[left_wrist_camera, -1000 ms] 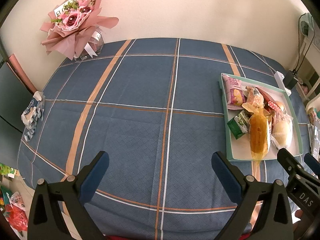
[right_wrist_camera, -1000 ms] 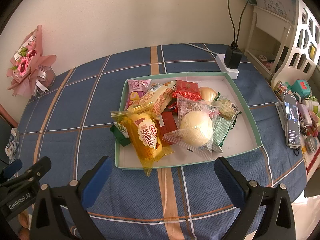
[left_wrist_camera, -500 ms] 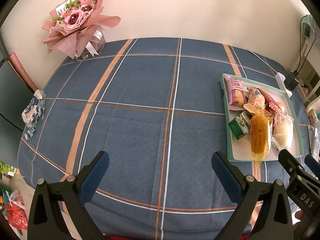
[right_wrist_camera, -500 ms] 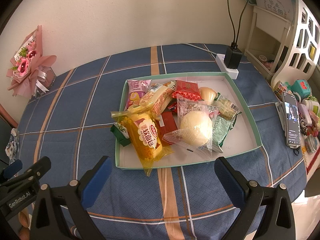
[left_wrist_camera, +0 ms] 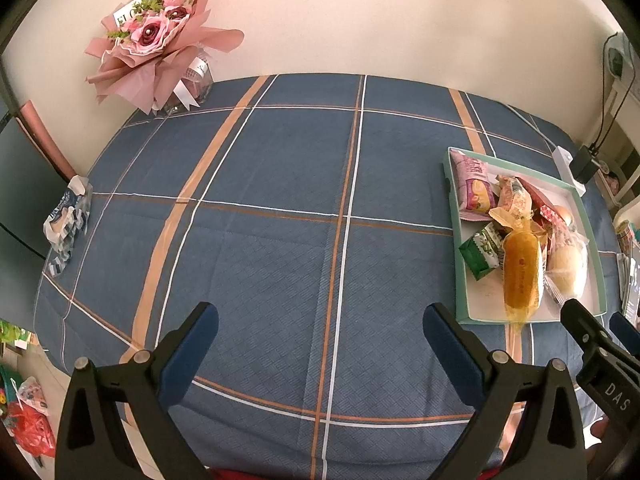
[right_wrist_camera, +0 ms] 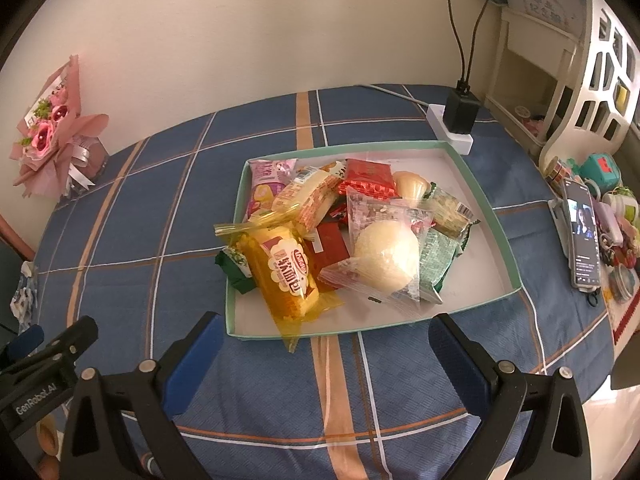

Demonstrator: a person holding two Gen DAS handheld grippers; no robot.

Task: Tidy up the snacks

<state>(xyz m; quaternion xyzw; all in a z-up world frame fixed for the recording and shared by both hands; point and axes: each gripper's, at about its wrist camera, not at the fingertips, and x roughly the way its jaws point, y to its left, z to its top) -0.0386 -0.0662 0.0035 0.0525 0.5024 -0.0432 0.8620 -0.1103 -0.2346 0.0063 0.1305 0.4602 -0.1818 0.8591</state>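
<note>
A shallow green-rimmed tray on the blue plaid tablecloth holds a pile of wrapped snacks: a yellow bread pack overhanging the near rim, a clear pack with a round white bun, a purple pack, red packs and green packs. My right gripper is open and empty, just in front of the tray's near rim. My left gripper is open and empty over bare cloth, with the tray to its right.
A pink flower bouquet stands at the far left by the wall. A tissue pack lies at the left table edge. A power strip with a charger sits behind the tray. A phone and small items lie at the right.
The left wrist view has shifted slightly, so the tray sits a little further right in it. The right gripper and the snacks have not moved.
</note>
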